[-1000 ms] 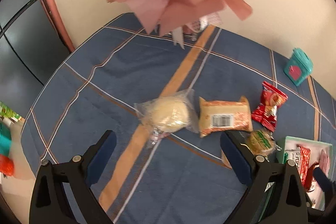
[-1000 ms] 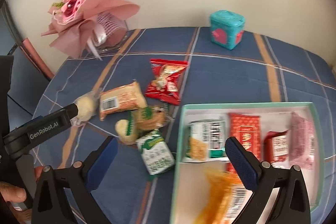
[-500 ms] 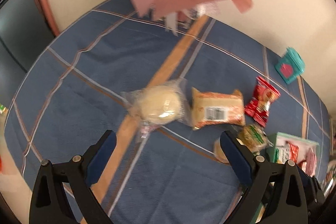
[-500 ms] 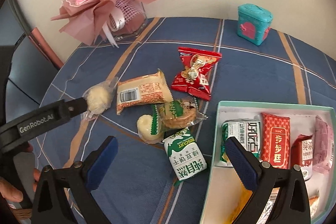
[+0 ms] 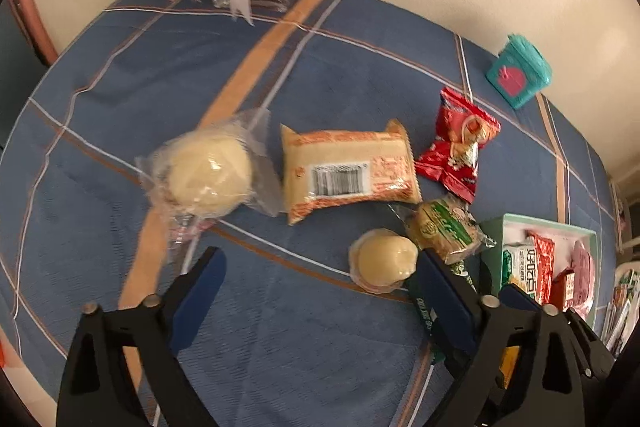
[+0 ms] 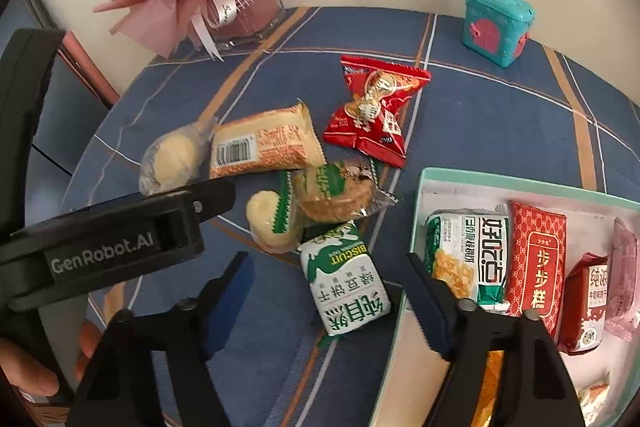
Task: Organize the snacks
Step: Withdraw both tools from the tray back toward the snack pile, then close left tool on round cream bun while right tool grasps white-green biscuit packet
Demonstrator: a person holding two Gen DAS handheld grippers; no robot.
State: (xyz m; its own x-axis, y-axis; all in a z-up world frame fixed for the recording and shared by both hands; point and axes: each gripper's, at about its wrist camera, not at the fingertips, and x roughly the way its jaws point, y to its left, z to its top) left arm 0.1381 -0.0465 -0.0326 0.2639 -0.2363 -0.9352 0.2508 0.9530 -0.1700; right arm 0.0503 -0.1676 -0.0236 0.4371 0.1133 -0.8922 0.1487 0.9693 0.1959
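Note:
Loose snacks lie on the blue plaid tablecloth: a round bun in clear wrap (image 5: pixel 208 177), an orange packet with a barcode (image 5: pixel 346 171), a red candy bag (image 5: pixel 458 151), a green-wrapped biscuit (image 5: pixel 446 229), a small pale bun (image 5: pixel 384 259) and a green-white biscuit pack (image 6: pixel 346 291). A teal box (image 6: pixel 424 183) at the right holds several packets. My left gripper (image 5: pixel 320 275) is open above the cloth, near the two buns. My right gripper (image 6: pixel 328 279) is open, its fingers either side of the green-white biscuit pack.
A pink bouquet in a glass vase (image 6: pixel 240 11) stands at the back left by the wall. A small teal tin (image 6: pixel 496 19) stands at the back right. The left gripper's body (image 6: pixel 104 247) crosses the right wrist view at the left.
Both grippers have moved forward and down toward the snack pile. The snacks loom larger in both views. Nothing was grasped.

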